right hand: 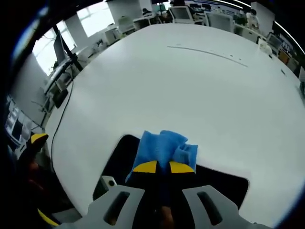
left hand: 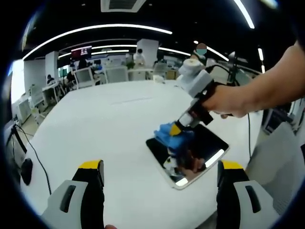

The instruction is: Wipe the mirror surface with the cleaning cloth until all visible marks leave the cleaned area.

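Note:
A dark rectangular mirror (left hand: 202,148) lies flat on the white table (left hand: 114,124), near its front right edge. The blue cleaning cloth (left hand: 170,133) rests on the mirror's far left part. My right gripper (left hand: 182,126), held in a person's hand, comes in from the right and presses down on the cloth. In the right gripper view its yellow-tipped jaws are closed together, so my right gripper (right hand: 163,167) is shut on the blue cloth (right hand: 164,143) over the mirror (right hand: 224,183). My left gripper (left hand: 161,165) hangs open in front of the mirror, holding nothing.
A black cable (left hand: 35,157) and a small dark object (left hand: 26,169) sit at the table's left edge. Desks, chairs and monitors (left hand: 83,76) stand beyond the far side. The broad white tabletop (right hand: 190,81) stretches away behind the mirror.

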